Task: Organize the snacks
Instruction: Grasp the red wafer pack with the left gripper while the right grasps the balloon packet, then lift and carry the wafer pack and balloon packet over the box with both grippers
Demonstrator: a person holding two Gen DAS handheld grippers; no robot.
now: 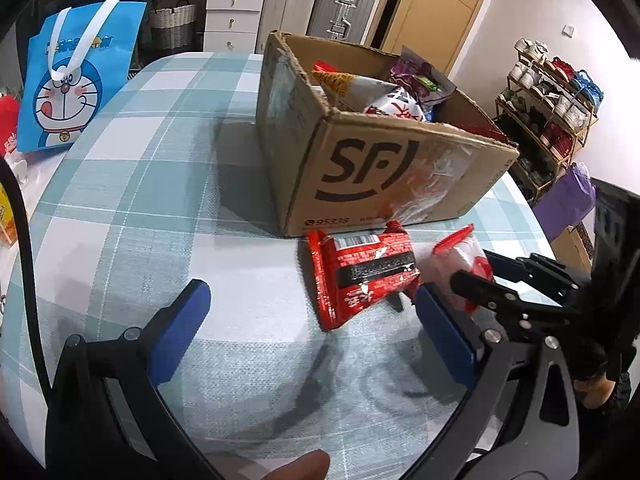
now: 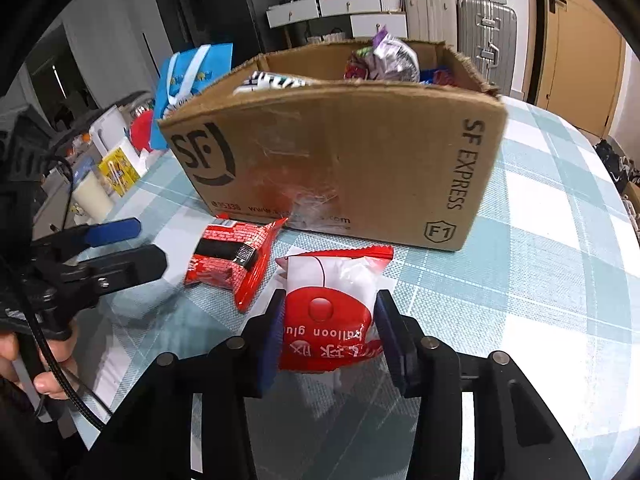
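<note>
1. Nearest, in the right wrist view, the right gripper (image 2: 326,332) has its two blue-padded fingers (image 2: 269,340) pressed against both sides of a white-and-red packet (image 2: 330,308), a soft, glossy plastic pouch with a red balloon picture and the words "balloon glu" printed upside down. It is held just above or on the desk (image 2: 540,264); which one cannot be told.

2. In the left wrist view, the left gripper (image 1: 308,328) has its fingers (image 1: 182,330) spread wide apart with nothing between them, hovering over bare checked cloth. This view shows the white-and-red packet (image 1: 466,252) only partly, behind the right gripper (image 1: 478,276) coming in from the right.

3. Just beyond lies a red snack packet (image 1: 362,274), crinkled foil with a brick pattern and a black label, flat on the desk (image 1: 160,208) (it sits between the two grippers, close to the box).

4. Behind it stands an open cardboard box (image 1: 384,168), brown, with frayed rims and torn clear tape, marked "SF". Only the right wrist view shows its long side reading "SF EXPRESS". Several snack bags (image 1: 394,98) poke above the rim.

5. The desk wears a pale teal-and-white plaid cloth, with open room to the box's left and right.

6. Farthest, a blue cartoon tote bag (image 1: 78,80) stands at the desk's edge.
</note>
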